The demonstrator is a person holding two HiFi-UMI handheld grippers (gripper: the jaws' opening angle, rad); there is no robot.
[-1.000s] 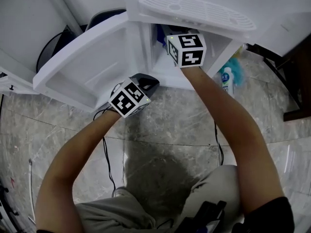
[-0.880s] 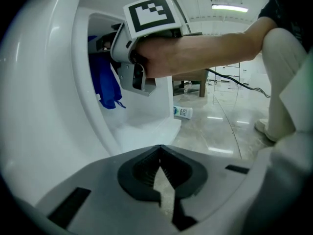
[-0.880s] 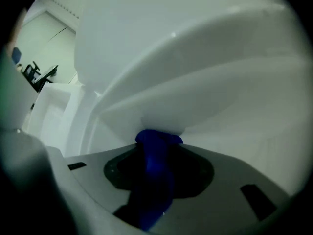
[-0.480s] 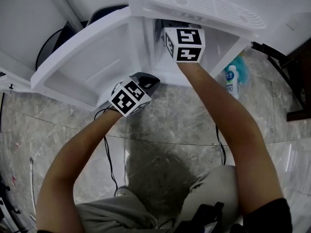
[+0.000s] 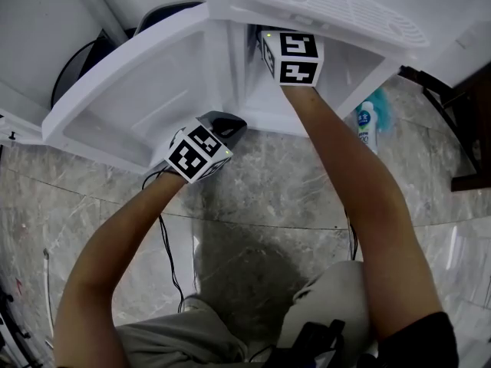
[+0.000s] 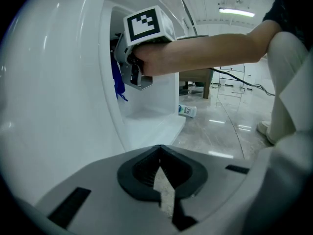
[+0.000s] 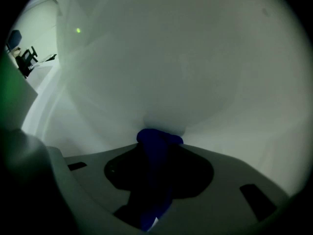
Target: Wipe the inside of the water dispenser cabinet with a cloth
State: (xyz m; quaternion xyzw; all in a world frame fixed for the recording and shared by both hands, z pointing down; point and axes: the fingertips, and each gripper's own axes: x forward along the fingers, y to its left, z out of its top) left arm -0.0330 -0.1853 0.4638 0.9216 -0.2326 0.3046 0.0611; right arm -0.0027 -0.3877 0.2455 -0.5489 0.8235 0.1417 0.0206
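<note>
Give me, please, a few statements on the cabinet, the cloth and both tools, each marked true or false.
1. The right tool grips a blue cloth inside the cabinet. True.
2. The left tool also holds a cloth. False: it is shut and empty.
3. The cabinet door is closed. False: it stands open.
4. A bottle lies on the floor beside the cabinet. True.

The glossy grey marble floor [image 5: 268,198] mirrors a ceiling strip light [image 6: 236,12]. Dark wooden furniture [image 5: 469,125] stands at the right, with a plastic bottle [image 5: 367,126] lying nearby.
</note>
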